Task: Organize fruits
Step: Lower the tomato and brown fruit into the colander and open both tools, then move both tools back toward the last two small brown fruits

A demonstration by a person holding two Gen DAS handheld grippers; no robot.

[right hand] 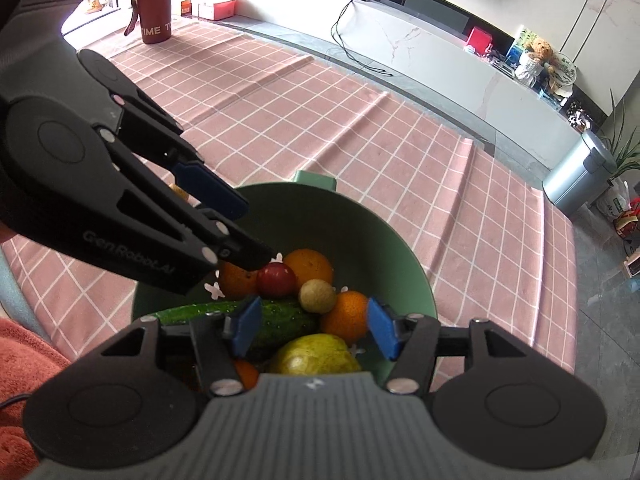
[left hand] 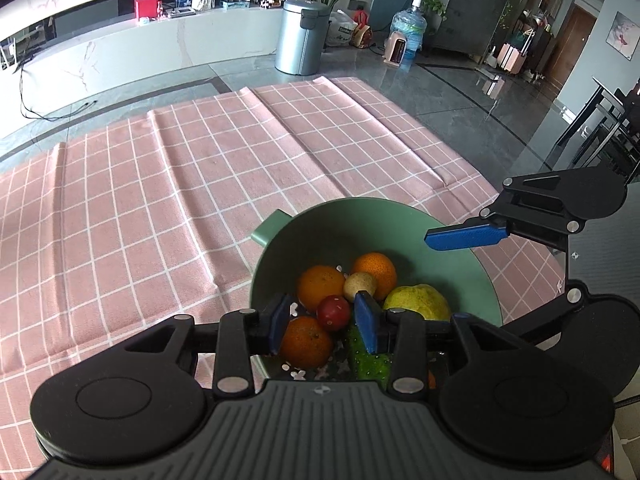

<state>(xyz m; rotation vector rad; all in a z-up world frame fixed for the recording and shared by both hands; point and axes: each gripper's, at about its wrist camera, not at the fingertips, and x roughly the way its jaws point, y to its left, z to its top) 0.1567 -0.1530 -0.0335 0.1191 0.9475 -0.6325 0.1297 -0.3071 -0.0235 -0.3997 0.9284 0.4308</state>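
Observation:
A green bowl (left hand: pixel 400 220) stands on the pink checked cloth (left hand: pixel 160 200). It holds three oranges (left hand: pixel 320 286), a red round fruit (left hand: pixel 333 312), a small tan fruit (left hand: pixel 360 283), a yellow-green pear (left hand: pixel 418 302) and a cucumber (left hand: pixel 366 360). My left gripper (left hand: pixel 323 322) hovers open over the fruit, an orange and the red fruit showing between its pads without touching them. My right gripper (right hand: pixel 316 328) is open above the cucumber (right hand: pixel 280 320), an orange (right hand: pixel 346 316) and the pear (right hand: pixel 316 354). One blue finger (left hand: pixel 464 237) of the right gripper reaches over the bowl's right rim.
A reddish-brown cup (right hand: pixel 156 8) stands at the cloth's far corner. A rust-coloured towel (right hand: pixel 24 352) lies at the near left. Beyond the table are a grey bin (left hand: pixel 302 36), a water jug (left hand: pixel 408 28) and a long white counter (left hand: pixel 140 52).

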